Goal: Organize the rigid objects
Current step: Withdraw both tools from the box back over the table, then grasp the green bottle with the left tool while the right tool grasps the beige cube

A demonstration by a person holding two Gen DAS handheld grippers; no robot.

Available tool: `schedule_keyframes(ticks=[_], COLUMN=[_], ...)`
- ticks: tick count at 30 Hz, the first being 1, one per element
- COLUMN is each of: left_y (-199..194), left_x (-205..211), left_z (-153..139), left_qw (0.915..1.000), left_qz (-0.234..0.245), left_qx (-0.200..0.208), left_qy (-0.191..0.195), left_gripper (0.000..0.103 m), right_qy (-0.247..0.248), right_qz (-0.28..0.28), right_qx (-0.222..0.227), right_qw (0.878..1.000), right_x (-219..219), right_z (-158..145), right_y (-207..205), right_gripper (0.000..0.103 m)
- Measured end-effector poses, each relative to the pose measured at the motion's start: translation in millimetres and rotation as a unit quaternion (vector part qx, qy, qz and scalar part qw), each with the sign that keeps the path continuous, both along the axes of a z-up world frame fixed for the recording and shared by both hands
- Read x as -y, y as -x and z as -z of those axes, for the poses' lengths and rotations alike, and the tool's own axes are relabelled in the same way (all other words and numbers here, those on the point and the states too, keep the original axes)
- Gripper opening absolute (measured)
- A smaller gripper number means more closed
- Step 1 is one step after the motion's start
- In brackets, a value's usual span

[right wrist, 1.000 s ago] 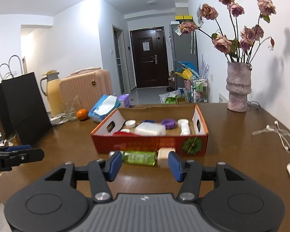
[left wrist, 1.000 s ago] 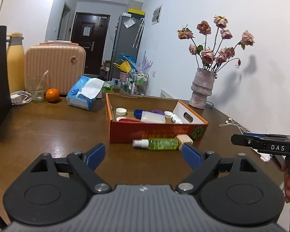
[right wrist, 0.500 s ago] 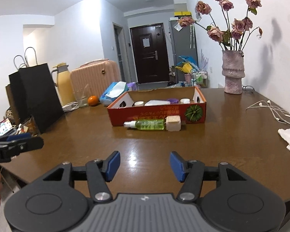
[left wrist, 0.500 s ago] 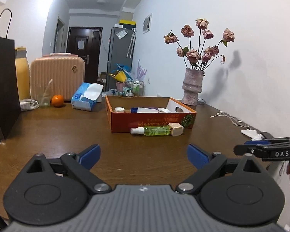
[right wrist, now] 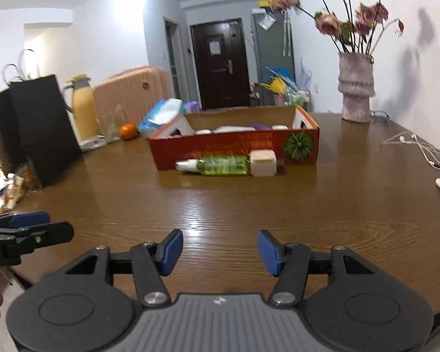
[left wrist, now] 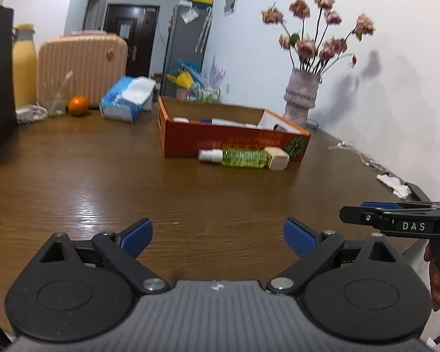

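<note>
**Blue-padded grippers empty, one bottle and one block not yet boxed**

Blue pads mark the nearest things: the left gripper [left wrist: 217, 236] stands with its jaws spread wide and nothing between them, and the right gripper [right wrist: 219, 252] stands about half open, equally empty. Both hang over the near edge of the wooden table [right wrist: 220, 205], well short of any object.

Farther in, a green bottle [right wrist: 217, 165] lies on its side with a cream block [right wrist: 263, 162] touching its right end. Both rest just outside the near wall of the red cardboard box [right wrist: 234, 146], so they look like what is left to put away.

Inside the box, white caps and a pale container show above the rim, suggesting most of the sorting is done. By my reading, the task is late but unfinished.
</note>
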State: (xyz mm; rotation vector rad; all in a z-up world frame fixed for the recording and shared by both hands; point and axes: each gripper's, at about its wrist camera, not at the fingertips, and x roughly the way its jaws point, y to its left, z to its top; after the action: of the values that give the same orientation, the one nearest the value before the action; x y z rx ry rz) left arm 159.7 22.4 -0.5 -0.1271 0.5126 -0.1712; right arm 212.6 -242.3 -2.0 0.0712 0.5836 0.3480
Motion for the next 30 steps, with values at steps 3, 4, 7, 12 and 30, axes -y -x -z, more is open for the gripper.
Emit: schedule_keyframes(ticks=[3,4,7,12,30], left_y=[-28,-37,-71,-135,-267], left_x=[4,6,13,27,77], left_z=[3,3,0,-5,21], left_qw=[0.9999,0.9998,0.9994,0.997,0.9619], left_qz=[0.008,0.011,0.028,0.059,0.242], left_qx=[-0.011,-0.011,-0.01,-0.008,-0.038], left_qy=[-0.007,-0.009,-0.017,-0.05,-0.121], left_gripper=[0.098,0.098,0.098,0.097,0.048], right_qy=[0.001,0.003,0.01,0.025,0.02], right_qz=[0.008,0.01,0.014,0.017,0.004], right_qx=[-0.011,-0.013,-0.016,-0.015,-0.047], right_qw=[1.0,1.0,1.0,0.999,0.999], right_x=[1,1,1,-3,-19], right_z=[6,6,6,2,27], right_y=[-22,-30,-57,-112,-253], right_gripper=[0.056,0.056,0.056,0.056,0.056])
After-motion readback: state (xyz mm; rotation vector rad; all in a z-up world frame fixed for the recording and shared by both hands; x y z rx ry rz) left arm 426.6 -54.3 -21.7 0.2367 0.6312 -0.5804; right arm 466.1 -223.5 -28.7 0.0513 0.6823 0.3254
